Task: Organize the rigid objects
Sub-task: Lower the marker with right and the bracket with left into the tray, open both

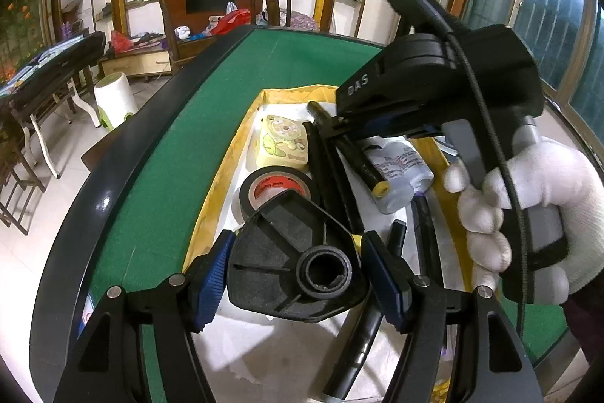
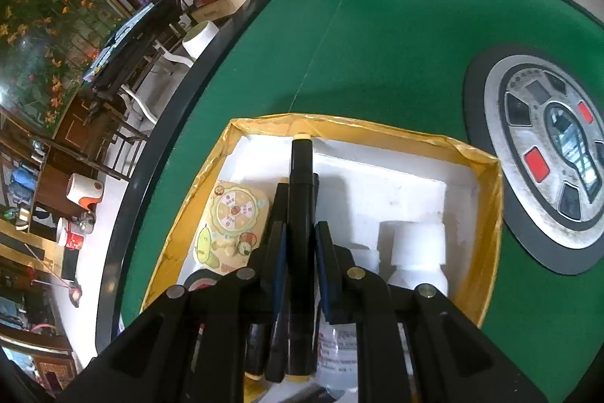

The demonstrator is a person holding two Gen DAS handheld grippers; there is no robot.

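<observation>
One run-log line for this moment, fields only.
left tongs: shut on black plastic part | right tongs: shut on black marker | both over yellow-rimmed box

Both wrist views angled down, close — sharing box [image 1: 211, 214].

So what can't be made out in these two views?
- Bottle label: left view, text too small, partly behind the marker.
- Marker's lower end: right view, hidden by the right tool.
- Tape: left view, near side behind the black part in the left tool.
</observation>
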